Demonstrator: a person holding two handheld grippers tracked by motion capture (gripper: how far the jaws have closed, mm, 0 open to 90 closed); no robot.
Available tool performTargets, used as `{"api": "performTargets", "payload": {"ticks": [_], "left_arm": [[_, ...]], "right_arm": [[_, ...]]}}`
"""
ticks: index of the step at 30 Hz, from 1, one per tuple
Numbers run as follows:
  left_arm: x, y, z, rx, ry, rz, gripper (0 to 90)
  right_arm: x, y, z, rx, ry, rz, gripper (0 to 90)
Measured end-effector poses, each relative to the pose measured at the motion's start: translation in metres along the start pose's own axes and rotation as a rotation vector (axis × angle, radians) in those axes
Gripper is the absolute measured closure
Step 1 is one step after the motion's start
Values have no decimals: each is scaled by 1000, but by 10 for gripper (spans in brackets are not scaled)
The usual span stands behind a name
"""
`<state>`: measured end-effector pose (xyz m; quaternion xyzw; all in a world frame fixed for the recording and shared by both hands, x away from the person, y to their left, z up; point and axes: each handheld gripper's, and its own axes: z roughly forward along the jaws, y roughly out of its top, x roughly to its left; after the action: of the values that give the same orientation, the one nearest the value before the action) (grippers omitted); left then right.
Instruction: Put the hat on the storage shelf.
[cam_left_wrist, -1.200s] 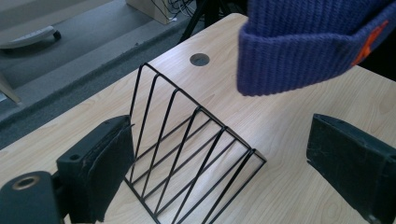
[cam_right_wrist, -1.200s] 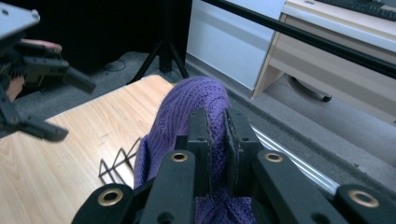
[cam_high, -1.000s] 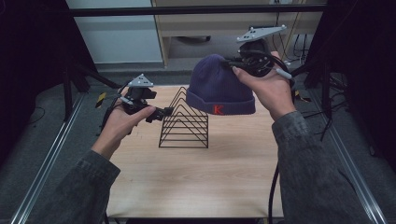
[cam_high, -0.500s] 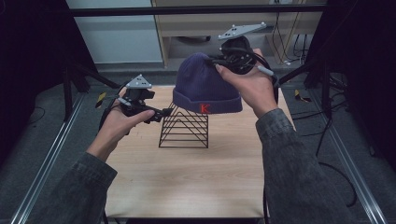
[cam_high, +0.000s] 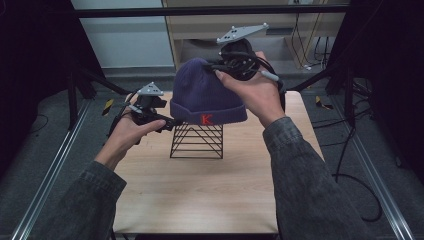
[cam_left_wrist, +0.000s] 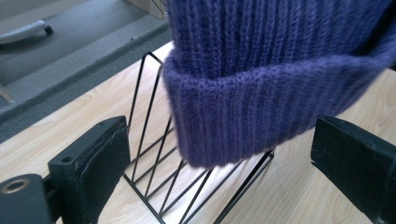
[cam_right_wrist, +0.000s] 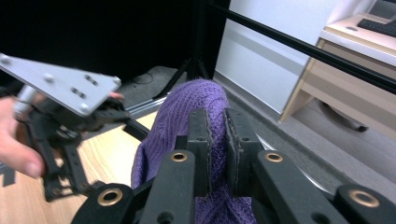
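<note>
Since the earlier frames the right gripper (cam_high: 212, 67) has carried the purple beanie (cam_high: 205, 95) leftward, from the 3 o'clock side of the wire rack (cam_high: 197, 141) to directly above it. Its jaws are pinched tight on the crown of the beanie, knit bunched between the pads in the right gripper view. The beanie hangs in the air with its folded cuff and red letter just over the rack's top, hiding the upper wires; the rack itself holds nothing. The left gripper (cam_high: 170, 122) sits at the rack's 9 o'clock, jaws spread wide on either side of the rack's end, and the beanie's cuff hangs between them. The wooden table (cam_high: 200, 185) lies bare at 6 o'clock.
</note>
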<state>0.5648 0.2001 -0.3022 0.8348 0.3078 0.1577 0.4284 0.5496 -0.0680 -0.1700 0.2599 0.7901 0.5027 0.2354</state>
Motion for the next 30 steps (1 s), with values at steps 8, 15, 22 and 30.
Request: {"api": "performTargets", "payload": {"ticks": [8, 15, 22, 30], "left_arm": [[0, -1, 8, -2, -27, 9, 58], [2, 1, 6, -14, -45, -3, 454], [-7, 4, 3, -6, 4, 40, 678], [-7, 3, -12, -11, 103, 62, 699]], "right_arm": [[12, 5, 4, -2, 24, -24, 818], [9, 0, 5, 3, 21, -13, 818], [-1, -7, 5, 14, 1, -2, 816], [-15, -18, 14, 10, -15, 36, 814]]}}
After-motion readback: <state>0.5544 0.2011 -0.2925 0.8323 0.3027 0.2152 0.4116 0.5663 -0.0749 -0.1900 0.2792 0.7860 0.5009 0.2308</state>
